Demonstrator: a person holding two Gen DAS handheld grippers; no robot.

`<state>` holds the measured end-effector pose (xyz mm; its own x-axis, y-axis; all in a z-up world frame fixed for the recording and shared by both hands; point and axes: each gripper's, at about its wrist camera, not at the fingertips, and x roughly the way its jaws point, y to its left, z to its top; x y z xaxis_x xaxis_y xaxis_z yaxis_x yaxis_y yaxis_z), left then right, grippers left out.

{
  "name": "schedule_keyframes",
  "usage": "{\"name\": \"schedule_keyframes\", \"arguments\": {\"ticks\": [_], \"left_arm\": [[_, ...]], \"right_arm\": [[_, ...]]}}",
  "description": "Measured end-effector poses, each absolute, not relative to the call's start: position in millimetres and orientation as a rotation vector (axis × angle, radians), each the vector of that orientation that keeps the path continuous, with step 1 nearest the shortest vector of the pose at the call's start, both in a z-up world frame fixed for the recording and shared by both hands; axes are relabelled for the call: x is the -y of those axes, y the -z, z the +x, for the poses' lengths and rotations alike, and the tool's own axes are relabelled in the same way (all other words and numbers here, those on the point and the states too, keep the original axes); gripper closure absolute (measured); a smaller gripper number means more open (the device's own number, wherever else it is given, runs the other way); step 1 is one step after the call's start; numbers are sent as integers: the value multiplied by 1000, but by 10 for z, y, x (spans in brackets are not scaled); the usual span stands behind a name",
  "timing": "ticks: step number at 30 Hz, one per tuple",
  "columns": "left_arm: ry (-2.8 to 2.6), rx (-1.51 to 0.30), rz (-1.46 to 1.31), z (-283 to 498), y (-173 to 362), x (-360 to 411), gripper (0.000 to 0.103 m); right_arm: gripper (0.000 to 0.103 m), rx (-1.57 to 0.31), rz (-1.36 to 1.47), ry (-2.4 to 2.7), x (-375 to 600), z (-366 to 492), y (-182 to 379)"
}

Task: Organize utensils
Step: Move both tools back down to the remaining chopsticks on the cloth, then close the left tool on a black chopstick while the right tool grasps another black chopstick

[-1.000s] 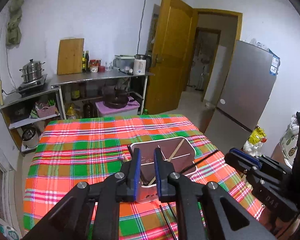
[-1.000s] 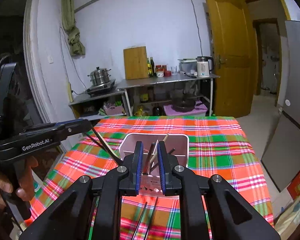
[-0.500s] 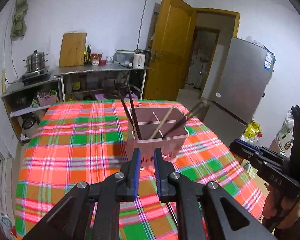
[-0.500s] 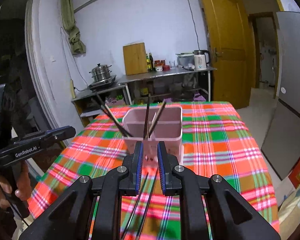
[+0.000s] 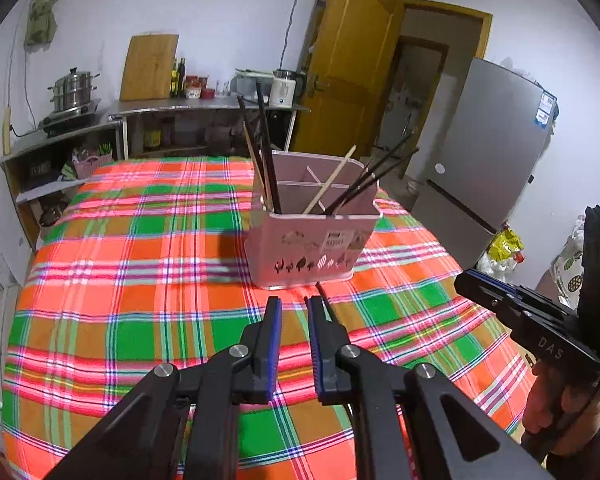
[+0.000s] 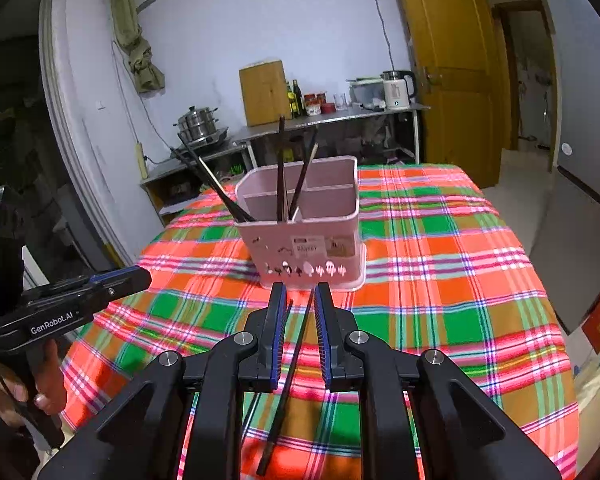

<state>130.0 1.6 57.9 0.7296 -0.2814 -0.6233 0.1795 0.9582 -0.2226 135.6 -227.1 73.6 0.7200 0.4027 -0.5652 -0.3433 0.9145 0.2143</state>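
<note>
A pink utensil holder [image 5: 316, 236] stands upright on the plaid-covered tabletop [image 5: 132, 280], in the centre of both wrist views. It is split into compartments; dark chopsticks [image 5: 266, 152] lean out of its left side in the left wrist view, a pale wooden chopstick [image 5: 329, 186] crosses the middle, and more dark sticks lean out to the right. In the lower centre of the left wrist view the left tongs [image 5: 293, 308] hang over the cloth just in front of the holder, their blue-padded jaws drawn close with only a narrow gap and nothing gripped between them. In the right wrist view the right tongs [image 6: 300, 294] are likewise nearly clenched and empty, low over the cloth near the holder's front. Two loose dark chopsticks [image 6: 288, 380] lie on the tabletop below them, running from the holder's base toward the bottom of the frame, seen through the gap between the jaws; whether the tongs touch them I cannot tell. Each view shows the other tongs at its edge, held in a person's hand [image 6: 40, 384].
</note>
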Motion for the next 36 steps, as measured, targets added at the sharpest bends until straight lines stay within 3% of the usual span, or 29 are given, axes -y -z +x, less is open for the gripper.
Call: {"name": "schedule_keyframes", "arguments": {"ticks": [19,36], "left_arm": [[249,-843,-208,1543,17,-104,91],[334,-966,-235,1830,394,355,91]], "right_arm": [[88,-920,77,-448,1912,1719,309],[95,-962,71,-406,2019,1620,401]]}}
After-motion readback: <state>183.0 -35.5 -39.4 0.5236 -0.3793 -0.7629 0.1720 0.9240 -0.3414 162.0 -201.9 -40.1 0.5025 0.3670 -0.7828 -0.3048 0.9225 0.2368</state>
